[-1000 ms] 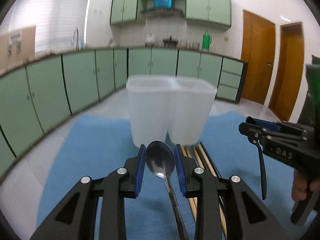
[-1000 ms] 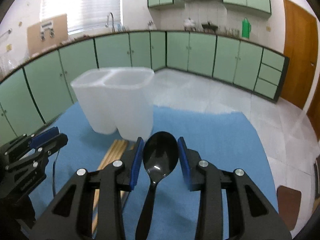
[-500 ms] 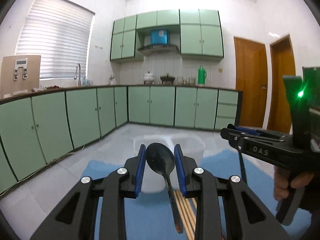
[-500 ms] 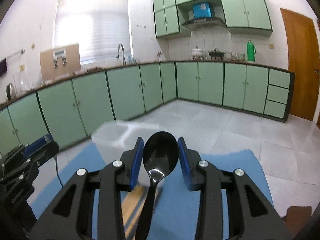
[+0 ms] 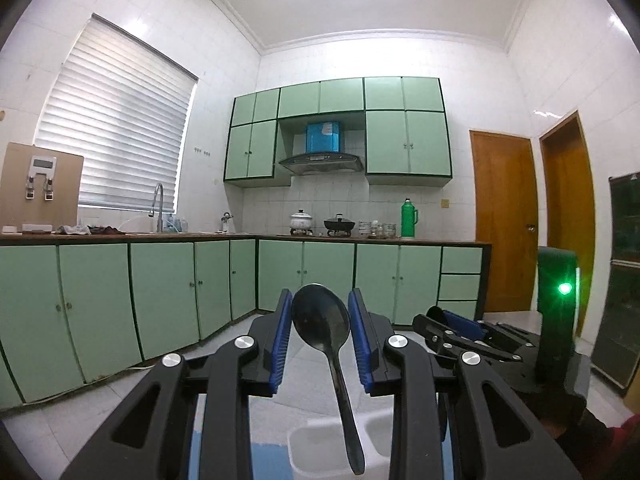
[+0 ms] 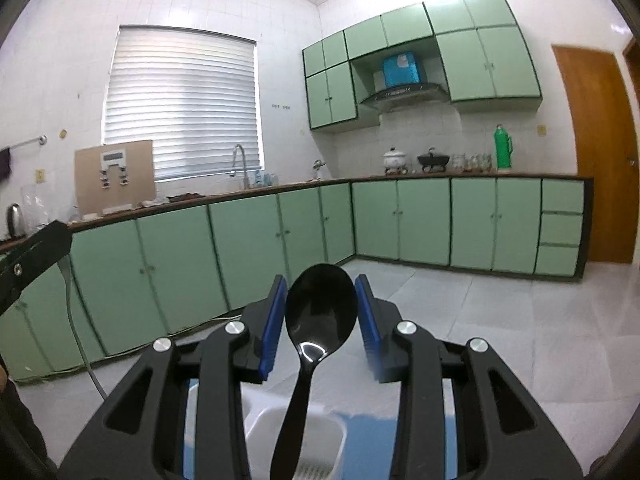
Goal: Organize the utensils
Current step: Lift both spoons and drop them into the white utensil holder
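Note:
My left gripper (image 5: 321, 316) is shut on a metal spoon (image 5: 322, 322), bowl up between the blue pads, handle hanging down over the white two-part holder (image 5: 316, 446) below. The right gripper (image 6: 320, 308) is shut on a black plastic spoon (image 6: 320, 312), its handle pointing down toward the same white holder (image 6: 320, 430). In the left wrist view the right gripper (image 5: 444, 322) shows at the right, level with mine. The left gripper's finger (image 6: 34, 254) enters the right wrist view at the left edge, with the metal spoon's handle (image 6: 74, 320) hanging under it.
A blue mat (image 6: 370, 446) lies under the holder. Green base cabinets (image 5: 168, 296) and a counter run around the kitchen, with wooden doors (image 5: 504, 220) at the right. A person's hand (image 5: 568, 424) holds the right gripper.
Both grippers have risen with their spoons and tilted up toward level. The holder and mat have dropped to the bottom of both views; the chopsticks on the mat are out of view.

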### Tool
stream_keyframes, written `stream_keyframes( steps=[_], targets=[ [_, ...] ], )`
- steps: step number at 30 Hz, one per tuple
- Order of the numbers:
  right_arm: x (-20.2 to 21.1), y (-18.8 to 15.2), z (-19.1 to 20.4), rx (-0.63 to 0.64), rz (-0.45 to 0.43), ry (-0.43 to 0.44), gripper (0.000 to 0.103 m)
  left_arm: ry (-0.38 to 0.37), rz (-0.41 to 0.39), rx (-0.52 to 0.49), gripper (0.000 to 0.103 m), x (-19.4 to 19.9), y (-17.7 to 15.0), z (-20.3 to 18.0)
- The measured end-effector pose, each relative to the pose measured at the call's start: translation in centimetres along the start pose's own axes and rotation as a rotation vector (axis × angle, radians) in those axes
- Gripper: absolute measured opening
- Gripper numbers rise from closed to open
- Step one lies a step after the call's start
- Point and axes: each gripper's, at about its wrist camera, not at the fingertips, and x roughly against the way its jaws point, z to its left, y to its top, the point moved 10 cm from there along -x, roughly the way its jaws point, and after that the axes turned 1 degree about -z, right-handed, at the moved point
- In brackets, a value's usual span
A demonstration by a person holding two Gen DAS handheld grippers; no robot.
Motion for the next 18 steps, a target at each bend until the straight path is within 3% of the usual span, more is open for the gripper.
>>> stream_keyframes(
  steps=[7, 14, 18],
  targets=[
    [-4.2, -3.1, -0.9, 0.009, 0.063, -0.043, 0.034, -0.001, 0.108, 0.014, 0.028, -4.7, -4.8, 0.4],
    [-4.5, -7.2, -0.6, 0.005, 0.159, -0.017, 0.035, 0.001, 0.232, 0.014, 0.028, -6.3, -9.9, 0.2],
    [-3.3, -7.8, -0.3, -0.020, 0.180, -0.001, 0.047, 0.011, 0.252, 0.002, 0.037, -5.4, -10.2, 0.2]
  ],
)
